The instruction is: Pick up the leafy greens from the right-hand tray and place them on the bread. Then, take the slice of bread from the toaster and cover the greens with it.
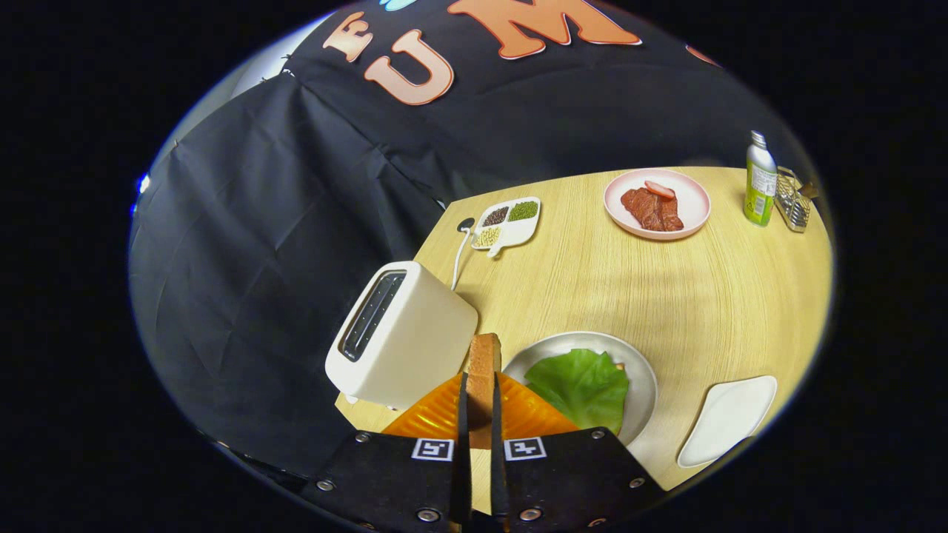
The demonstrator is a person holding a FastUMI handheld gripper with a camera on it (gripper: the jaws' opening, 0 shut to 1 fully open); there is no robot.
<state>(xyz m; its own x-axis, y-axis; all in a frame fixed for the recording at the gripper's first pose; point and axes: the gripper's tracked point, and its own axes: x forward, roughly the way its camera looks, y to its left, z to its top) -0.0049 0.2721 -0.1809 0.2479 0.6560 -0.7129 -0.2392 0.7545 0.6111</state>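
Gripper: the gripper [480, 403] is holding the bread slice [483, 374] on edge, both fingers [463, 414] pressing on its flat sides, the gap between them being narrow.
Bread slice: it is standing upright between the fingers, its crust top sticking out above the fingertips, over the gap between the toaster and the plate.
Toaster: the white toaster [400, 337] is sitting just ahead and to the left of the fingers, its slot facing up and leftward; whether anything is lying in the slot I cannot tell.
Cord: a white cord [459, 255] is running from behind the toaster toward the far edge of the table [666, 281].
Greens: the leaf [581, 385] is lying on the plate [637, 370] just ahead and to the right of the fingers, covering the bread under it, of which a small corner is showing at the leaf's far right.
Tray: the white tray [729, 418] is lying further right of the plate, apart from it.
Far things: a divided dish [511, 222] with beans, a pink plate [658, 203] with meat, a bottle [759, 181] and a wire rack [792, 200] are standing well beyond the fingers.
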